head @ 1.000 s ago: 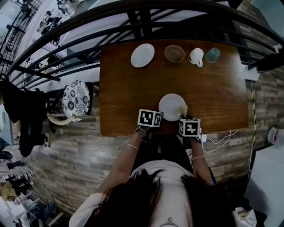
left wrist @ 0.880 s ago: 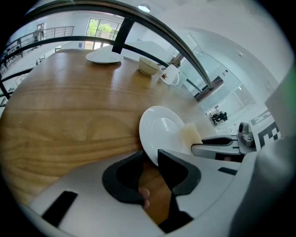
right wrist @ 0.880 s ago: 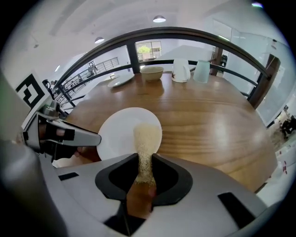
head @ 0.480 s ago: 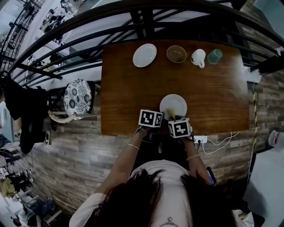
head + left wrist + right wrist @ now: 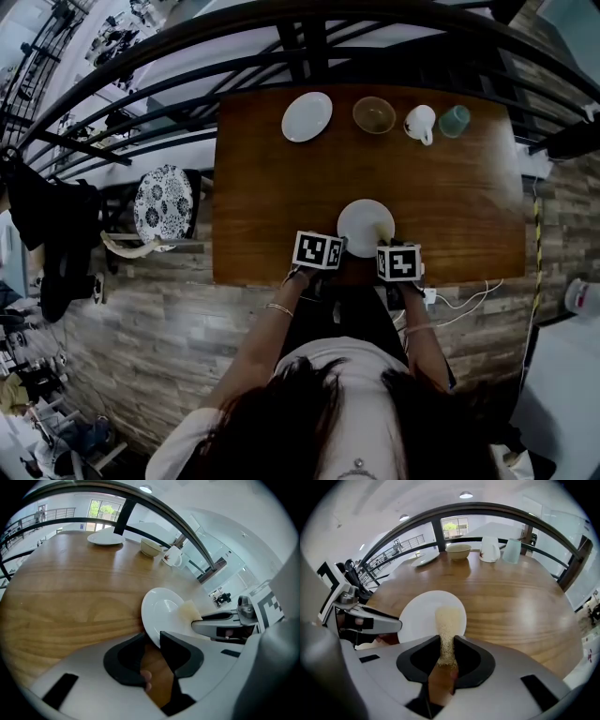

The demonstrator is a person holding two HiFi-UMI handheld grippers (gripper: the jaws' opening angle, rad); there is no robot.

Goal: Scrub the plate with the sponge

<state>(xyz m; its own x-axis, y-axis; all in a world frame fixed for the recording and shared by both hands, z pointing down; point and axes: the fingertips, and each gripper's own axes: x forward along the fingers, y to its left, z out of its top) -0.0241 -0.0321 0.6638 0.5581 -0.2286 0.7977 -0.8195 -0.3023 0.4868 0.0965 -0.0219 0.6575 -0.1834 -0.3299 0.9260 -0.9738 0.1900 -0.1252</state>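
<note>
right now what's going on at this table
A person holds a tool in each hand at the near edge of a brown wooden table. The left tool is shut on the rim of a round white plate. The right tool grips a pale yellow sponge whose free end lies on the plate's face. A second white plate, a tan bowl, a white mug and a teal cup stand along the far edge.

I see a plain white plate [image 5: 366,225], a pale yellow sponge [image 5: 449,620] and a brown, wood-grained table [image 5: 272,187]. The second plate [image 5: 307,116] is white, the bowl [image 5: 374,114] tan, the mug [image 5: 418,122] white and the cup [image 5: 455,120] pale green. The cubes on my left gripper [image 5: 154,641] and right gripper [image 5: 448,644] show black-and-white squares.
</note>
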